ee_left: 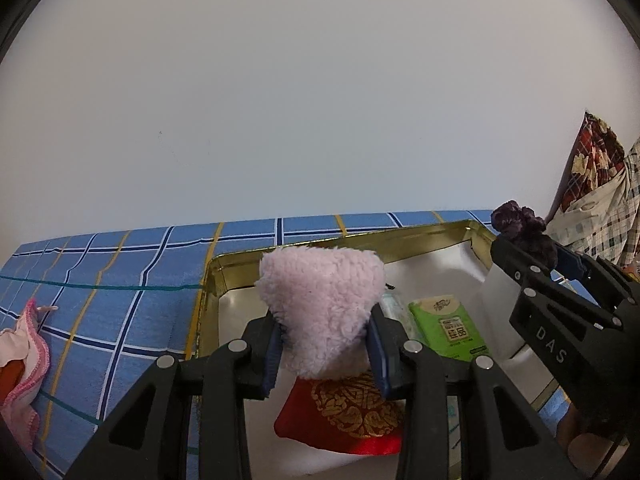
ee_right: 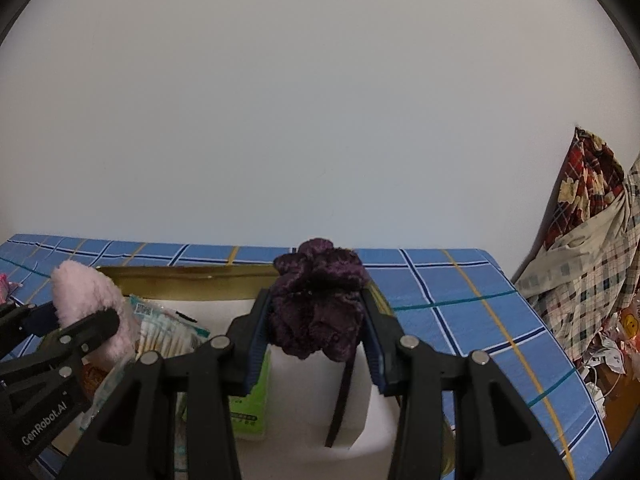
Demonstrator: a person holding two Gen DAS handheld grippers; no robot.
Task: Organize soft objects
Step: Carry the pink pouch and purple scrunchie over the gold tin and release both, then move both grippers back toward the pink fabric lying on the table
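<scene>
Blue checked tablecloth (ee_left: 120,280) covers the table, white wall behind. Heap of patterned fabric (ee_right: 592,264) sits off the table's right end. On the cloth sits a gold-rimmed tin tray (ee_left: 360,236), open, white inside.

Left gripper (ee_left: 326,344) hangs over the tray's near left part, fingers clenched on a pink fleece piece (ee_left: 320,304); both blue pads press into the fleece, which bulges up above them. Right gripper (ee_right: 316,340) is over the tray's right side, fingers clamped on a dark purple velvet scrunchie (ee_right: 318,304); a thin dark band (ee_right: 340,400) hangs down from it between the fingers. Both soft things are held in the air above the tray, not resting in it.

In the tray: a red pouch with gold pattern (ee_left: 344,412) right below the fleece, a green tissue pack (ee_left: 448,328) to its right, and a clear packet of cotton swabs (ee_right: 168,332) between fleece and tissue pack. A pink-edged cloth (ee_left: 24,360) lies on the tablecloth well left of the tray.
</scene>
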